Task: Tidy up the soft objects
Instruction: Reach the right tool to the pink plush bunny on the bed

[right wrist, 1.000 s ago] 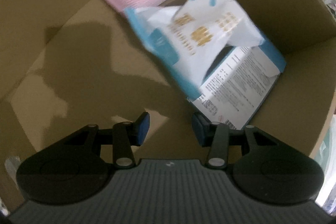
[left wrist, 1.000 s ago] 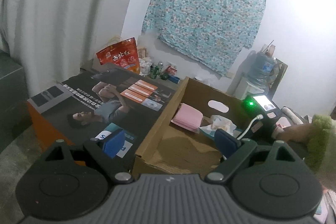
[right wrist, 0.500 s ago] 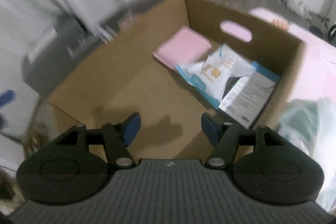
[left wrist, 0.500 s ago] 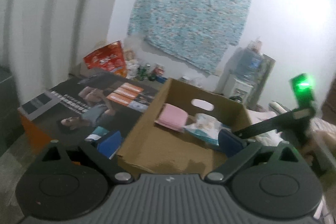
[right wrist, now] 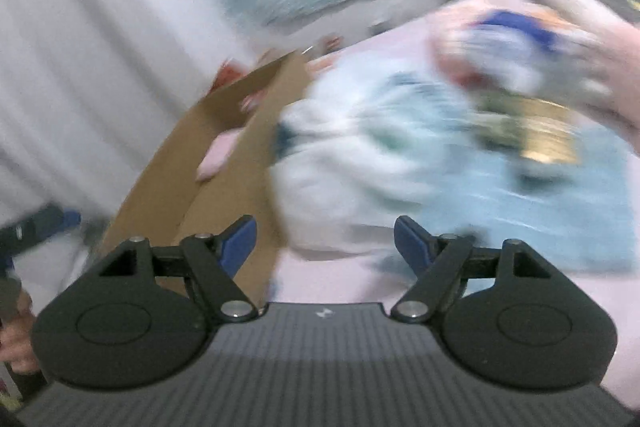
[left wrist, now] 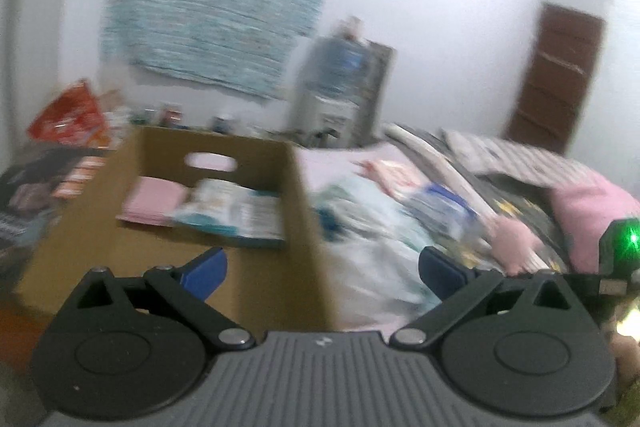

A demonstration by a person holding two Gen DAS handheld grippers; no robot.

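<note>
Right tool (right wrist: pixel 325 241) empty, jaws just been opening, left tool (left wrist: pixel 322 266) spread; should aim squarely at white soft bundle (right wrist: pixel 344 183) beside cardboard box (left wrist: pixel 256 267), pinch mid-fold.

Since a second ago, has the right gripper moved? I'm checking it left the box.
Yes. The right gripper, open and empty, has swung out of the cardboard box toward the pile beside it.

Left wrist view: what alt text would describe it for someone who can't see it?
An open, empty left gripper faces a cardboard box holding a pink folded cloth and a tissue pack. Blurred soft items lie on a bed to the right.
</note>
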